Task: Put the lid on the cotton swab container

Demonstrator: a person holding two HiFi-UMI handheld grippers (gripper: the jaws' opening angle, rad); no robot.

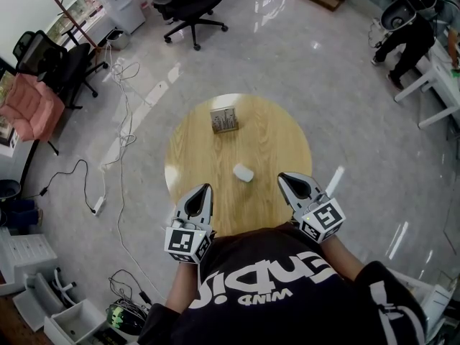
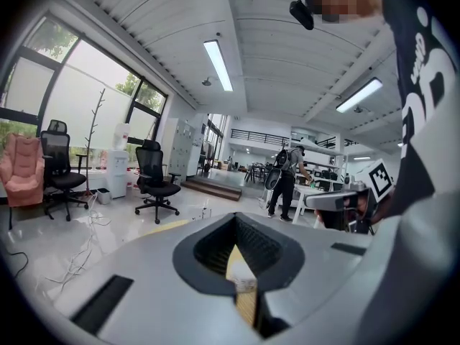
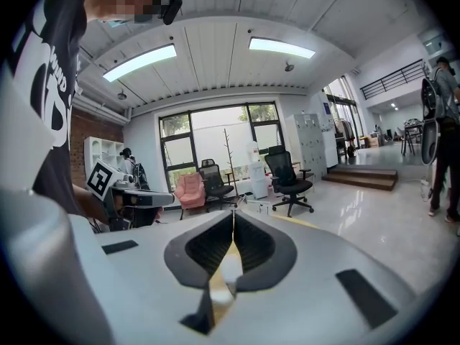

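Over the near edge of the round wooden table (image 1: 277, 131), two tongs are held, one in each hand. On the left tongs (image 1: 206, 187) the jaws meet tip to tip with nothing pinched between them. Through the hollow behind the tips, only table wood and a pale patch show. On the right tongs (image 1: 282, 176) the jaws are likewise pressed together and grip nothing. Neither pair touches anything on the table, and each carries one marker cube at its near end.

One cotton swab container (image 1: 224, 119), a small squarish box, stands on the far part of the table. What is in it cannot be made out. One lid (image 1: 244, 172), white and rounded, lies flat near the middle of the table. It is on the near side of the container and well apart from it. It lies just beyond the tips of the two tongs, roughly midway between them, touching neither.

On the shiny floor around the table, at least two black office chairs (image 1: 188, 4) show, along with one pink armchair (image 1: 29, 106) at the far left and loose cables (image 1: 122, 121) trailing down the left side. One person (image 1: 406, 31) bends over a white desk at the far right.
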